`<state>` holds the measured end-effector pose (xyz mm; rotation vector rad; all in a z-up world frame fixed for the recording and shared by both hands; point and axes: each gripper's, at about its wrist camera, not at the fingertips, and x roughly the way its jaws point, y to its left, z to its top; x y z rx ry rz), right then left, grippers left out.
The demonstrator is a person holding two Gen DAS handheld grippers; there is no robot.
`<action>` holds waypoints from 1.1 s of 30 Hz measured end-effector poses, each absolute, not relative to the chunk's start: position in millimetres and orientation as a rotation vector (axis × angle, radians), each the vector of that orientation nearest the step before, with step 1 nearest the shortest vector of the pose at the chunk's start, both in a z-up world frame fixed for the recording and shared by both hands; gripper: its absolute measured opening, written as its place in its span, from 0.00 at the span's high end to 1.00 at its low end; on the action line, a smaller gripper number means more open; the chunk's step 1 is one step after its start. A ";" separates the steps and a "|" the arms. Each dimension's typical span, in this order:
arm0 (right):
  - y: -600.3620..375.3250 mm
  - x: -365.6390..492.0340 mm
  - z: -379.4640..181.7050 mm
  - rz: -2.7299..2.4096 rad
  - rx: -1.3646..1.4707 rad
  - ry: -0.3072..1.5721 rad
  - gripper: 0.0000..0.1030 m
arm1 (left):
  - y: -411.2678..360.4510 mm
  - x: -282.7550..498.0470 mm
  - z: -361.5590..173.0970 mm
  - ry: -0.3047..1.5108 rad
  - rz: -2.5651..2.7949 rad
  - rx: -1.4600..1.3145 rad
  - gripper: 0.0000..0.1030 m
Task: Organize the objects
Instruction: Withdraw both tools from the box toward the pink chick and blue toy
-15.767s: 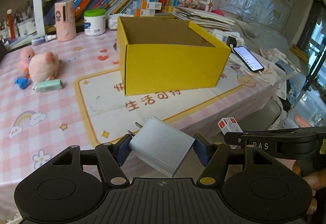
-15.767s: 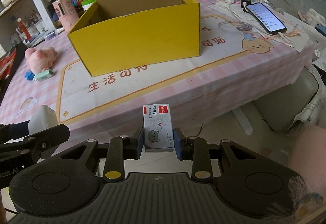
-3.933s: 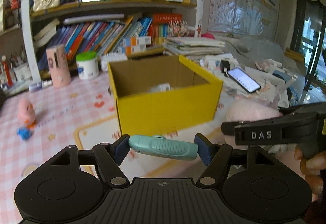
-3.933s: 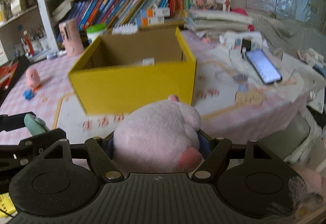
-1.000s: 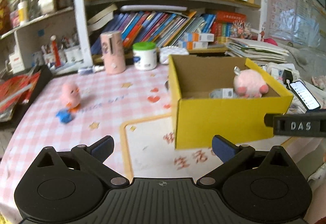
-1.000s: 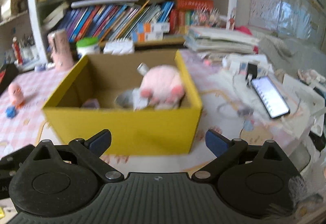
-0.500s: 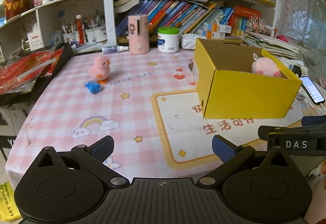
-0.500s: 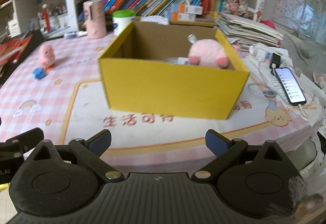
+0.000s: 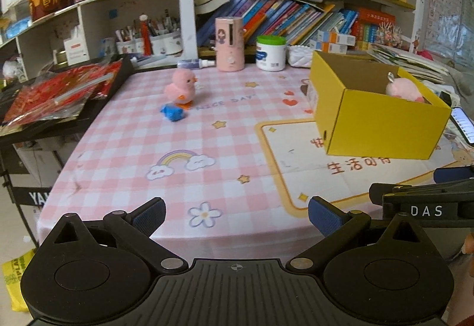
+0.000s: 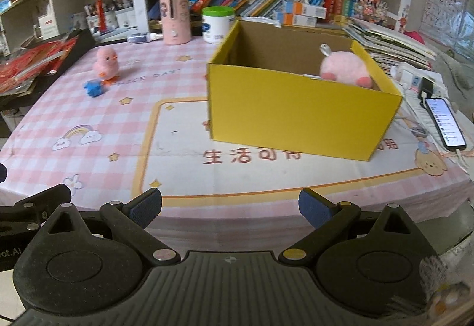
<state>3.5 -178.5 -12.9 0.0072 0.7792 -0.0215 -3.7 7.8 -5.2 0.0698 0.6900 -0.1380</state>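
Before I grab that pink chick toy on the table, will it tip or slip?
The pink chick looks rounded and top-heavy on small orange feet, so a sideways nudge would probably tip it. Its surface looks fuzzy, so it likely grips well and feels light. The blue piece lies right beside it; whether they are joined I cannot tell.

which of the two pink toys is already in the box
The round pink plush: it sits inside the yellow box at its far right corner. The pink chick stands out on the tablecloth, beside a small blue toy.
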 end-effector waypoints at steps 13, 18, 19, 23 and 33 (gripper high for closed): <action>-127.8 6.1 -13.1 0.112 -0.018 0.781 0.05 | 51.7 -12.3 -5.2 0.697 -0.048 0.049 0.00; -113.7 11.8 -13.5 0.145 -0.034 0.782 0.06 | 64.1 -8.7 -6.2 0.703 -0.015 0.028 0.00; -111.7 13.8 -14.1 0.150 -0.037 0.785 0.06 | 65.7 -7.6 -7.1 0.706 -0.010 0.024 0.00; -105.1 23.1 -17.1 0.170 -0.045 0.801 0.06 | 72.0 -1.1 -10.3 0.719 0.008 0.014 0.00; -93.1 68.8 -24.7 0.215 -0.062 0.821 0.06 | 78.9 37.9 -15.5 0.732 0.050 0.005 0.00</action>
